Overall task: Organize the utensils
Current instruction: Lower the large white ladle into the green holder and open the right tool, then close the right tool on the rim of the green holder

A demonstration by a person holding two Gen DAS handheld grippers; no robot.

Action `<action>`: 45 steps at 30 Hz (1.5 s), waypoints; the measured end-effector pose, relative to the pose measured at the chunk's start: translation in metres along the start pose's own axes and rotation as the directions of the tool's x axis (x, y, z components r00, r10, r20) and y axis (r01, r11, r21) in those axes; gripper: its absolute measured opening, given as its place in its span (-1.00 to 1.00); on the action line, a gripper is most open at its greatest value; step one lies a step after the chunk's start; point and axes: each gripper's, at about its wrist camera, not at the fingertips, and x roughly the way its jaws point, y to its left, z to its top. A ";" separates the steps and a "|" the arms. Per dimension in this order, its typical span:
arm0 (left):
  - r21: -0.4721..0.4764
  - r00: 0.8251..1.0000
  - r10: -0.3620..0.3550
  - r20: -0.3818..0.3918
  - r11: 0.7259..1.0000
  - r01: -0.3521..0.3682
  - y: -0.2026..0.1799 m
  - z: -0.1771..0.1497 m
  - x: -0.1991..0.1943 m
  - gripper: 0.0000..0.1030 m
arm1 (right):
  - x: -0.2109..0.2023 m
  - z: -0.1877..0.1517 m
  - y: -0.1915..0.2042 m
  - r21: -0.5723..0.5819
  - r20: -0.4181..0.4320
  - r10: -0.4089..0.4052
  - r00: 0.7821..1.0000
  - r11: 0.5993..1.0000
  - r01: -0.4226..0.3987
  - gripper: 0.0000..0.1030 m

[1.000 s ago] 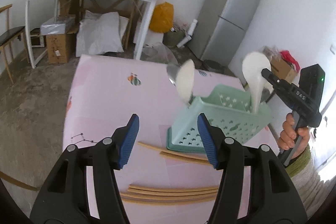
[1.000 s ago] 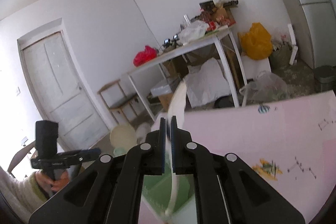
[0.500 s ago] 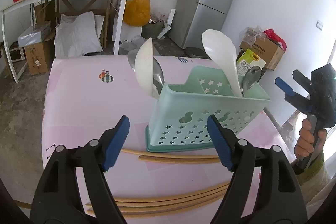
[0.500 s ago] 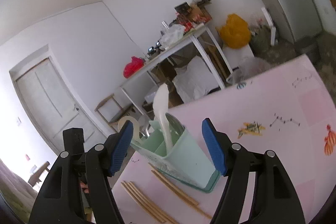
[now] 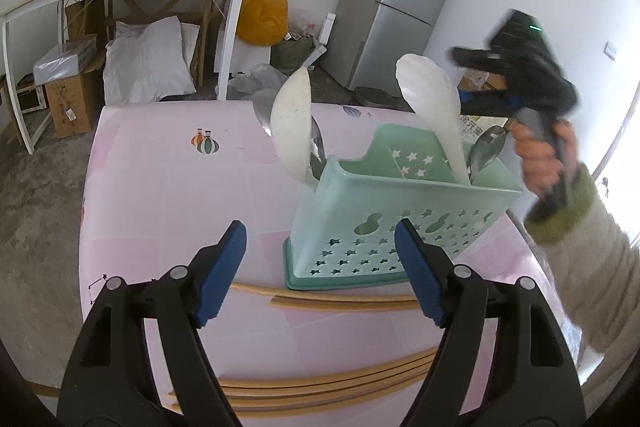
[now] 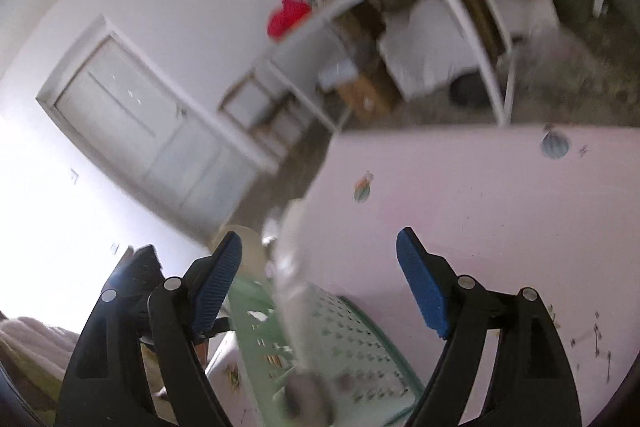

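One mint-green utensil caddy stands upright on the pink table, its long side running left to right across the left wrist view, its star-punched wall facing that camera. It holds two white rice paddles and at least two metal spoons: one paddle rises from the left end with a metal spoon behind it, the other paddle stands at the right end beside a second spoon. All four stand handle down, heads up, each leaning a little. On the table in front of the caddy lie two chopsticks, lengthwise along its base, and nearer the camera a bundle of more chopsticks, roughly parallel; their number cannot be told. The left gripper hangs just short of the caddy with its blue pads well apart and nothing between them. The right gripper is opening, its pads wide; in its blurred view a paddle stands between them, untouched. A hand holds it.
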 end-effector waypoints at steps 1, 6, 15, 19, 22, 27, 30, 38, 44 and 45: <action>-0.002 1.000 0.001 -0.001 1.000 -0.001 0.001 0.000 0.000 0.41 | 0.010 0.007 -0.007 0.011 -0.039 0.013 0.999 1.000 -0.013 0.47; -0.023 1.000 0.000 -0.005 1.000 0.000 0.008 0.000 0.002 0.41 | 0.028 0.014 0.000 -0.026 -0.092 0.125 0.988 0.991 -0.128 -0.53; -0.036 1.000 -0.011 -0.001 0.999 0.011 0.015 0.003 0.004 0.41 | -0.025 0.008 0.062 -0.303 0.061 0.191 0.980 0.939 -0.164 -0.89; -0.039 1.000 -0.015 0.000 0.999 0.015 0.016 0.003 0.006 0.41 | -0.035 -0.007 0.066 -0.341 0.099 0.179 0.979 0.930 -0.136 -0.89; -0.036 1.000 -0.018 -0.004 0.999 0.017 0.016 0.003 0.007 0.41 | -0.036 -0.022 0.059 -0.325 0.108 0.171 0.979 0.937 -0.127 -0.89; -0.033 1.000 -0.029 -0.007 0.999 0.029 0.016 0.003 0.010 0.41 | -0.039 -0.043 0.041 -0.233 0.116 0.133 0.984 0.967 -0.103 -0.62; -0.021 0.999 -0.037 -0.004 0.999 0.037 0.014 0.003 0.011 0.44 | -0.066 -0.060 0.031 -0.158 0.237 0.123 0.964 0.984 -0.086 0.00; -0.029 0.998 -0.069 0.000 0.997 0.069 0.008 0.003 0.018 0.49 | -0.118 -0.157 -0.004 0.157 0.526 0.053 0.849 0.975 -0.158 0.39; -0.058 0.993 -0.117 0.007 0.991 0.117 0.001 0.001 0.024 0.50 | -0.077 -0.207 -0.027 0.359 0.521 0.075 0.850 0.884 -0.299 0.39; -0.062 0.992 -0.129 0.010 0.990 0.130 -0.001 0.000 0.025 0.50 | -0.070 -0.206 -0.028 0.372 0.520 0.084 0.850 0.874 -0.313 0.39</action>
